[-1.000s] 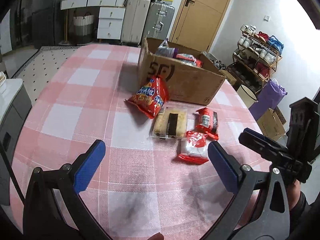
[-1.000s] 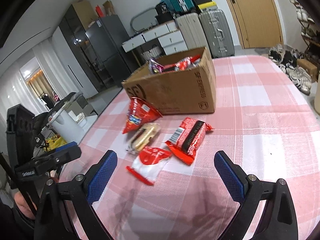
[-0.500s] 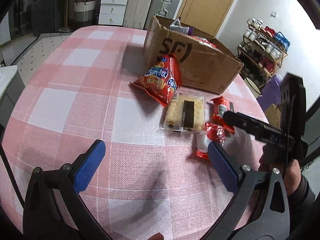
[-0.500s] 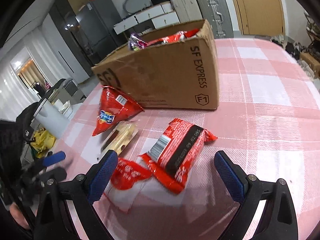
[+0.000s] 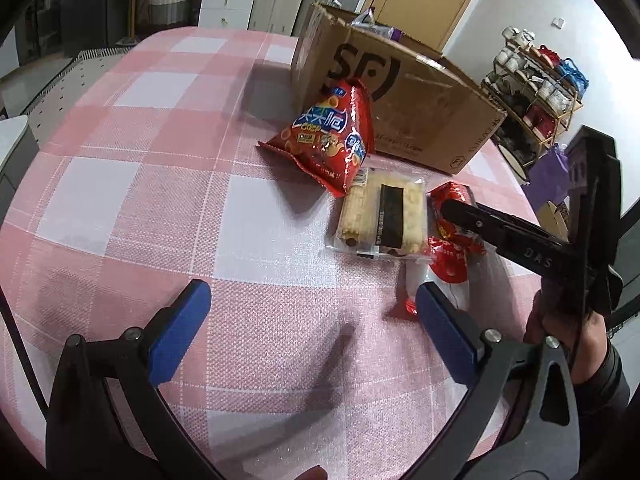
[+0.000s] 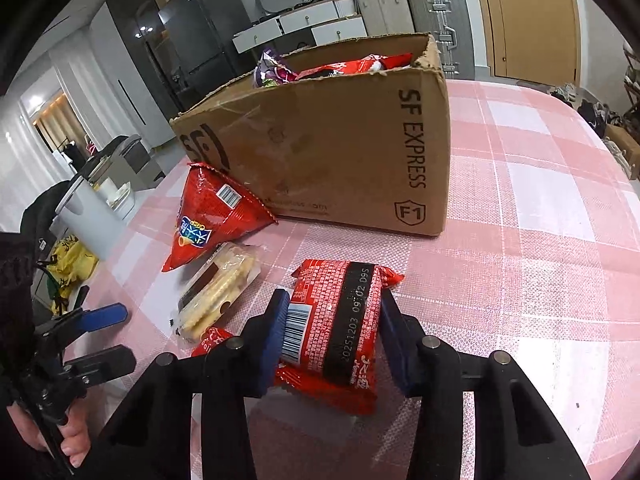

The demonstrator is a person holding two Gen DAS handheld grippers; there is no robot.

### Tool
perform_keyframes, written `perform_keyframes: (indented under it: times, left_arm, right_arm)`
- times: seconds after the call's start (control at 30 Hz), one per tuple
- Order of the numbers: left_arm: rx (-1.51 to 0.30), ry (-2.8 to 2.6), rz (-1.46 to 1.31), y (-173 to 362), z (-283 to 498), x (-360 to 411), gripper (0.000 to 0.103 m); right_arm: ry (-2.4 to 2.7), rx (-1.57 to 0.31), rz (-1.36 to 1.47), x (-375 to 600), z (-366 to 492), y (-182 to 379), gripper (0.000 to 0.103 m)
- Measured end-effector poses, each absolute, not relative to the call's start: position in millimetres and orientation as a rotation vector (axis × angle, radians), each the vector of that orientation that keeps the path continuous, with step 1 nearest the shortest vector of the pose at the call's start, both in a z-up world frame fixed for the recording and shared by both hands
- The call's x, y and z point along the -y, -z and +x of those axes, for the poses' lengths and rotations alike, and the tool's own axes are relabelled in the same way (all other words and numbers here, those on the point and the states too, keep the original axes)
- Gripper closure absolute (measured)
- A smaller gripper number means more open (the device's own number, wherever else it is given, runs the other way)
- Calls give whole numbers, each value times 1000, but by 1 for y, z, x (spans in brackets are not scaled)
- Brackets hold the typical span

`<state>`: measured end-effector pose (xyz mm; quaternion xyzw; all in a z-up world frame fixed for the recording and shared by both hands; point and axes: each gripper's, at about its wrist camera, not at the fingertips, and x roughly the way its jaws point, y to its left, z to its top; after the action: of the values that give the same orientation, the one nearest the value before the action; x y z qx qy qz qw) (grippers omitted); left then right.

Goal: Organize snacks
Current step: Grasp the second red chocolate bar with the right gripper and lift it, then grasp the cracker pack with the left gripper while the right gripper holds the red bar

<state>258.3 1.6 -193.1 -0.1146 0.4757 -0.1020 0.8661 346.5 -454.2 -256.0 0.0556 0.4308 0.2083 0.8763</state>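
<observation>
The bench (image 5: pixel 120 200) is covered with a pink and white checked cloth. On it stands a big cardboard box (image 6: pixel 340 152), open at the top, with some snack packets inside it; a purple one (image 6: pixel 274 70) and red ones show over the rim. A red triangular chips bag (image 5: pixel 332 136) leans against the front wall of the box. Just beside it, nearer to the cameras, lies a clear packet of sandwich biscuits (image 5: pixel 382 216) with a dark band across it; the bag's lower corner lies over its edge. A red and white packet (image 5: pixel 452 264) lies flat on the cloth, next to the biscuits.

The right tongs (image 6: pixel 332 340) are pinching a red snack packet with a black stripe (image 6: pixel 340 320); both blue pads press on its sides. This packet is in front of the box, near the biscuits, and I cannot tell if it rests on the cloth. The left tongs (image 5: pixel 312 312) are spread wide and hold nothing, low over the bare cloth, near the red and white packet.
</observation>
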Motion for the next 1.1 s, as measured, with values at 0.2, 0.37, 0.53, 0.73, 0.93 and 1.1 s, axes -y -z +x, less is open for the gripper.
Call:
perform_keyframes:
  times: [0.2,0.37,0.53,0.73,0.93,1.1]
  left_arm:
    - [-1028,240,-252,197,281,14,1]
    - [-1046,260,-262,195,304,30,1]
    - [-1066,281,-299,197,326,45,1]
    - [-1078,289,-313,199,353,63,1]
    - [-1081,276,-292,202,376,78,1]
    - [-1086,247,-215,203,398,103,1]
  right_arm:
    - [-460,-883,153,463,340,257,59]
    - [-476,-846,189,476,329,249,59]
    - [-496,-816,224,487,319,241,59]
    - [-518,-793,259,501,306,236,59]
    - [-533,-782,281,504,300,235,59]
    - [-544,-777,301,506,300,237,59]
